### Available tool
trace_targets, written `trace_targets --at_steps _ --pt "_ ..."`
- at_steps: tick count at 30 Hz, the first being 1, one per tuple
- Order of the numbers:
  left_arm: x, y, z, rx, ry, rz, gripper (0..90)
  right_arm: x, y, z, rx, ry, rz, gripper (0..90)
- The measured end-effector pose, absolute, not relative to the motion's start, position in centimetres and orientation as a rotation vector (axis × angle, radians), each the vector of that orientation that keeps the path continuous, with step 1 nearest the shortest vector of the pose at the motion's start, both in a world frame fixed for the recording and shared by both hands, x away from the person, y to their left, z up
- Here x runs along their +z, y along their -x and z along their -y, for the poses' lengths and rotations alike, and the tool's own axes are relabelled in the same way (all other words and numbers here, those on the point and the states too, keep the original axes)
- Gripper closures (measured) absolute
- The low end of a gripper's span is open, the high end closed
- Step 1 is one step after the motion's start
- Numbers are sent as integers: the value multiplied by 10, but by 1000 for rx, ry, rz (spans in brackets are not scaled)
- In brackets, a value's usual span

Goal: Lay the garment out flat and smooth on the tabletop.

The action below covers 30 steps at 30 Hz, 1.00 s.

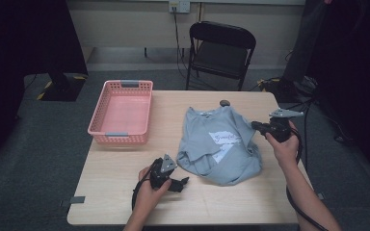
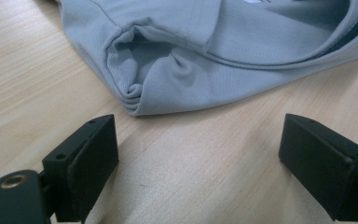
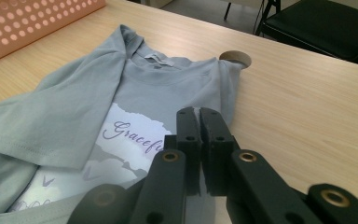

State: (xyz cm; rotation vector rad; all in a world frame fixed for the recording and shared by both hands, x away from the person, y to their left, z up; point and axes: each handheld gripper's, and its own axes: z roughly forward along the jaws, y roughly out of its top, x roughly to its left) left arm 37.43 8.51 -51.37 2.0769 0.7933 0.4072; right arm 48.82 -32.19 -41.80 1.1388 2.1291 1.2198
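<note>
A grey shirt [image 1: 219, 144] lies crumpled on the worktop [image 1: 125, 192], a little to the 3 o'clock side of its middle, collar toward 12 o'clock and a white print with purple script facing up. One sleeve is folded in across the chest, and the hem end at 6 o'clock is bunched into a thick roll. The left tongs [image 1: 182, 183] rest low over the wood at about 7 o'clock from the shirt, held in a hand [image 1: 149, 190]; their jaws stand wide apart with bare wood between them, and in the left gripper view the left tongs [image 2: 198, 161] face the rolled corner of the shirt [image 2: 177, 79], near it but not touching. The right tongs [image 1: 254, 125] sit at the shirt's 3 o'clock edge, held by the other hand [image 1: 282, 147]. In the right gripper view the right tongs [image 3: 199, 114] have their jaws pressed together; they lie over the printed chest of the shirt [image 3: 74, 121], and I cannot tell whether any cloth is caught between them. A pink basket [image 1: 98, 115] stands at 10 o'clock on the worktop, well apart from the shirt. A round hole [image 3: 235, 57] in the wood lies just beside the shirt's shoulder at 12 o'clock. A black chair [image 1: 221, 48] stands beyond the far edge.
</note>
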Motion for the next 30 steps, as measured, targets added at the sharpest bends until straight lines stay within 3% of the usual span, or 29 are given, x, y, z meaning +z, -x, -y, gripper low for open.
trace_targets --at_steps 30 --pt "-514 -374 -85 407 -2076 -793 112 -422 -493 388 1173 -1272 -2023 873"
